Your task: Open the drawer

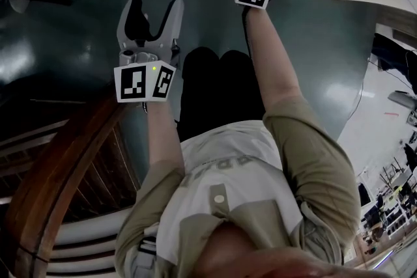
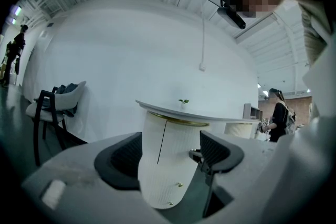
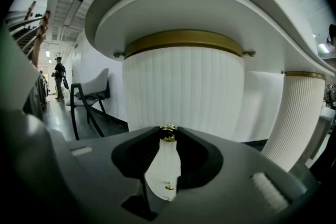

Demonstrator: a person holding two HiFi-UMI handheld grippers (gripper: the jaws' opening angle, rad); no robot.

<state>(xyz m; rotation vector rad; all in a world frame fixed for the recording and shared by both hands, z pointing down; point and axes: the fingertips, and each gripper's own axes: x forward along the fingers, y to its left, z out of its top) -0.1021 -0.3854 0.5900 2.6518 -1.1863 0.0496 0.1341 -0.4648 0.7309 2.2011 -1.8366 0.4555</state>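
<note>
The left tongs [image 1: 156,6] hang spread and empty over the dark floor [image 1: 65,23]. Their own view shows the ribbed white drawer front [image 2: 173,136] well ahead, under the desk [image 2: 173,110]. The right tongs [image 3: 168,138], cropped at the head view's top edge, show in their own view pinching the drawer's brass knob [image 3: 168,132].

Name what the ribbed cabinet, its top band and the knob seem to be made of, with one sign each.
The cabinet looks like painted wood or plastic: matt white, vertical ribs. The band is likely brass: dull gold sheen. The knob seems polished brass: bright gold glint.
</note>
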